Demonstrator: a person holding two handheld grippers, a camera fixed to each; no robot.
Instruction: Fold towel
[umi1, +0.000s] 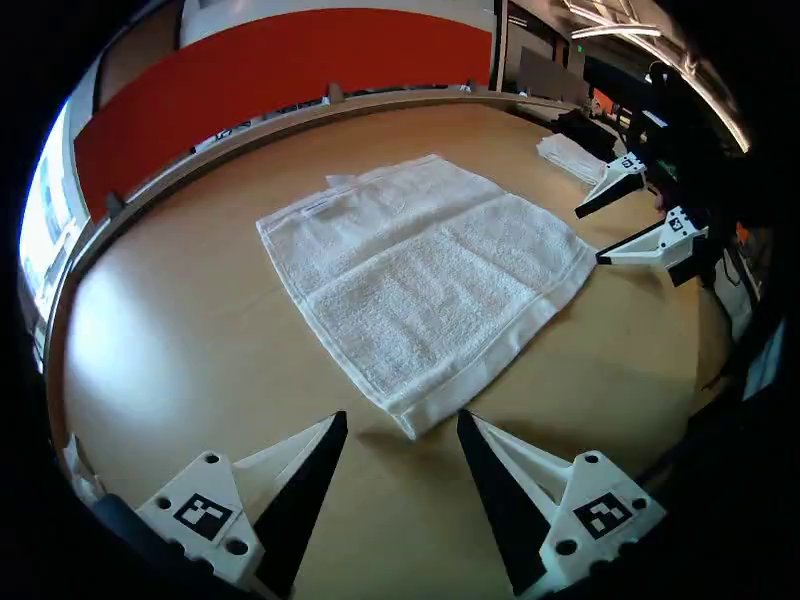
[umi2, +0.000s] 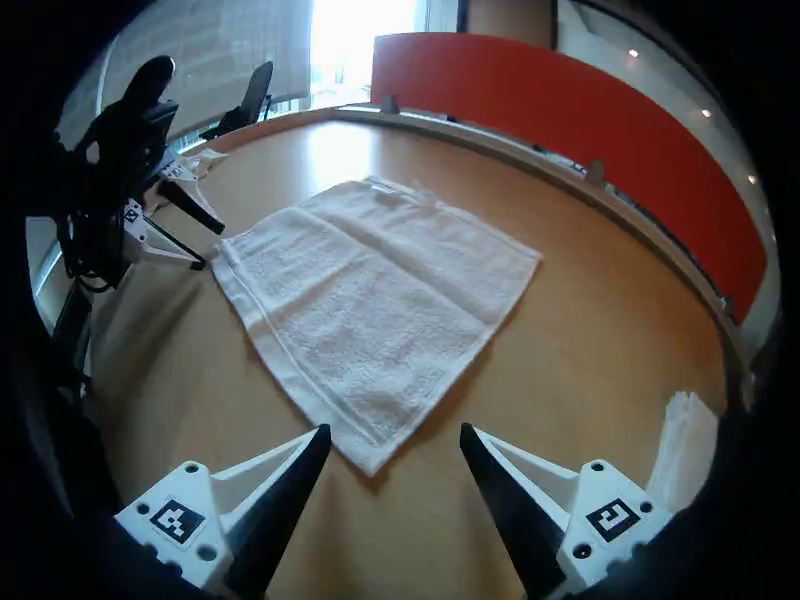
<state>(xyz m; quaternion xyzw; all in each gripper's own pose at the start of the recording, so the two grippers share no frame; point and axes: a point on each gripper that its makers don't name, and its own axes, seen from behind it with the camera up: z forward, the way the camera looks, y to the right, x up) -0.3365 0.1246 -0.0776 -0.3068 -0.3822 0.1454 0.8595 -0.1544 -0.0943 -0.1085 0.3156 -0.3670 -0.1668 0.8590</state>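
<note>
Towel (umi1: 425, 270) lies flat mid-frame on tabletop (umi1: 170, 340), apparently doubled over once; more folds left, I judge. My left gripper (umi1: 400, 445) and right gripper (umi2: 395, 450): jaws spread, holding nothing, each near a corner.

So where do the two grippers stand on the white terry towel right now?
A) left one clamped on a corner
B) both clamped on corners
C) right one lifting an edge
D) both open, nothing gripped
D: the left gripper and the right gripper each have jaws wide apart at a corner of the white terry towel, which lies flat on the tan wooden table.
</note>
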